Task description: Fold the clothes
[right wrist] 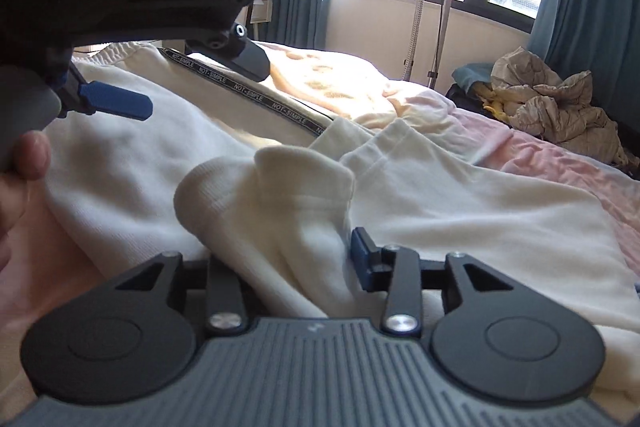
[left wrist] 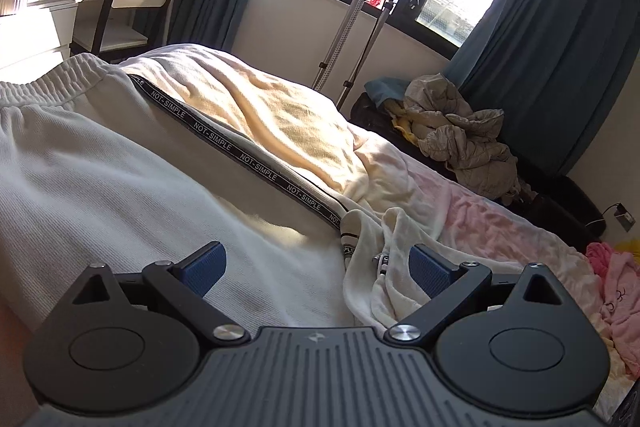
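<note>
My right hand-held gripper (right wrist: 288,259) tips downward, jaws partly parted with a fold of the white trousers (right wrist: 256,195) bunched between them, not clamped. My left hand-held gripper (left wrist: 316,267) hangs tilted above the same trousers, jaws wide and empty. They lie spread on the bed (left wrist: 500,227)
</note>
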`<action>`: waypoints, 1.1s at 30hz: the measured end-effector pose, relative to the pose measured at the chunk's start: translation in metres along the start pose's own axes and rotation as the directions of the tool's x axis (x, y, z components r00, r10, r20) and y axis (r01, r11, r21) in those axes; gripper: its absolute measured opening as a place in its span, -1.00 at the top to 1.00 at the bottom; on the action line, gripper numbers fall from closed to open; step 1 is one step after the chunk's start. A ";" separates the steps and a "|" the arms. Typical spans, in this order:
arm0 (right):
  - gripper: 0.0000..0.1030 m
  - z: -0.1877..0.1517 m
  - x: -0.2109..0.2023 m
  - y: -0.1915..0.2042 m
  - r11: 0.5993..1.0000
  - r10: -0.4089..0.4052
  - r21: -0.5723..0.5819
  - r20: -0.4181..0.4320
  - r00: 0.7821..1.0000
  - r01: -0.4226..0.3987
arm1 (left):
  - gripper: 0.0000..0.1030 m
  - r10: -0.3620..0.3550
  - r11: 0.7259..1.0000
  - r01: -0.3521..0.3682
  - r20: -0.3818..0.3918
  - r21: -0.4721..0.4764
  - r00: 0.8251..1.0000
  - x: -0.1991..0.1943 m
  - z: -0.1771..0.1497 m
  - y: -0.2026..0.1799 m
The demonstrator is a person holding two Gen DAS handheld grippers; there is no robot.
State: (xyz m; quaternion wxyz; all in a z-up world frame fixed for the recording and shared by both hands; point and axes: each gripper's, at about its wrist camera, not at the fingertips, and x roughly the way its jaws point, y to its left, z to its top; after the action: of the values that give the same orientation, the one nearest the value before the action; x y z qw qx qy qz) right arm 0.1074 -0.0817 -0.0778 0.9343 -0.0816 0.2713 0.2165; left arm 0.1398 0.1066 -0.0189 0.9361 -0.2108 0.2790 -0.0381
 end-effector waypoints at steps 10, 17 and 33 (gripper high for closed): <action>-0.11 -0.030 -0.093 -0.074 0.959 0.014 0.278 0.129 0.991 -0.050 | -0.91 0.014 0.989 -0.011 -0.019 0.146 1.000 0.011 -0.031 -0.023; -0.09 -0.045 -0.068 -0.126 0.871 -0.249 0.454 0.081 0.965 0.186 | -0.91 0.103 0.948 -0.085 -0.045 0.307 0.994 0.026 -0.070 -0.029; -0.09 -0.061 -0.086 -0.129 0.840 -0.313 0.476 0.033 0.949 0.260 | -0.55 -0.073 0.877 0.025 0.081 0.479 0.994 -0.030 -0.079 -0.071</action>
State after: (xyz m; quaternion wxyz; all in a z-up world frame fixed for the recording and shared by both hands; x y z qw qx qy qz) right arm 0.0715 -0.2442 -0.0776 0.9615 0.1173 0.2484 0.0068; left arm 0.0757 0.0178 -0.0340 0.9703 0.0177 0.2099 -0.1190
